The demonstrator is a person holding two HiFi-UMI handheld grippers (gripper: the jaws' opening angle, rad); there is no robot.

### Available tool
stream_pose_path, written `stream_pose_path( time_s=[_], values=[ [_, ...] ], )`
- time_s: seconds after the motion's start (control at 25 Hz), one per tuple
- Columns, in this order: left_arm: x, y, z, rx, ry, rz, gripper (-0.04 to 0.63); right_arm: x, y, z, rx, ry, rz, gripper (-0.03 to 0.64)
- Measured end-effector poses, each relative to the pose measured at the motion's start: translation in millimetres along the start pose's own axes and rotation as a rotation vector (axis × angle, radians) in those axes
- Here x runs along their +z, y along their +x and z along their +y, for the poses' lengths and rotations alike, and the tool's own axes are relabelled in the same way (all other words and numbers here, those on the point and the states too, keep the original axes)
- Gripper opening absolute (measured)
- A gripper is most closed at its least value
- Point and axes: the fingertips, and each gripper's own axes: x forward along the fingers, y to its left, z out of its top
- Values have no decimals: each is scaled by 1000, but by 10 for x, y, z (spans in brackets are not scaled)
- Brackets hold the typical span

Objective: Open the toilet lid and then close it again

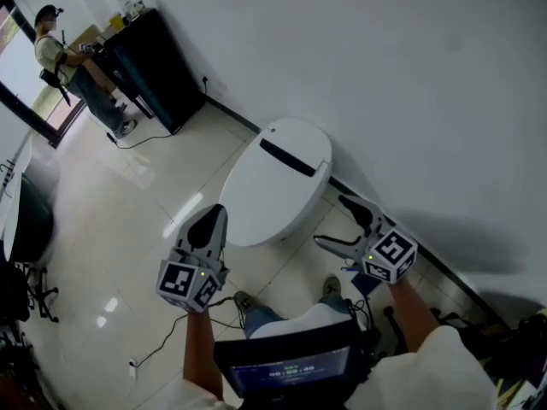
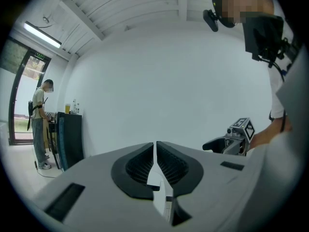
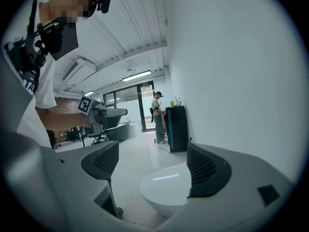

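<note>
The white oval toilet (image 1: 301, 143) stands against the plain white wall (image 1: 410, 75), and its smooth lid (image 1: 269, 195) lies flat and shut, so the opening step has not begun. The left gripper (image 1: 214, 219) hangs just beside the lid's front-left rim and looks apart from it in the head view. Its own view shows the dark ribbed jaws pressed together with nothing between them. The right gripper (image 1: 335, 222) sits off the toilet's right side, near but not touching. Its jaws are spread wide and empty, and its view frames the lid's pale front curve between them.

This reads as the approach. The next move likely calls for the open right gripper to swing in to the front rim, slip one jaw under the lip, close and lift in an arc toward the wall. The lid looks slick — a shallow bite could slip.

A person (image 1: 55, 54) stands at a tall black cabinet (image 1: 154, 71), well apart
</note>
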Motion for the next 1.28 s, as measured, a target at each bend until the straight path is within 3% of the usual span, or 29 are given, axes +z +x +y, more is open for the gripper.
stream_pose_path(
  time_s=[0.28, 0.48, 0.64, 0.84, 1.04, 1.16, 1.28],
  values=[
    [-383, -770, 1229, -77, 27, -1, 8, -297, 921, 780, -196, 41, 67, 442],
    [-541, -1280, 1993, -187, 49, 24, 8, -240, 1617, 1380, -358, 82, 23, 443],
    [-742, -1521, 2167, -237, 38, 63, 8, -305, 1954, 1765, -375, 72, 55, 442],
    [-958, -1657, 2034, -304, 13, 23, 8, -619, 2121, 2036, -404, 82, 96, 442],
    [-1623, -1829, 1858, -382, 7, 116, 8, -1353, 2244, 2154, -480, -133, 235, 442],
    [-1925, -1691, 1953, -388, 39, 87, 8, -1730, 2417, 2070, -493, -354, 361, 443],
    [-2265, -1560, 1885, -399, 60, 69, 8, -2205, 2543, 2001, -493, -531, 421, 443]
  ],
)
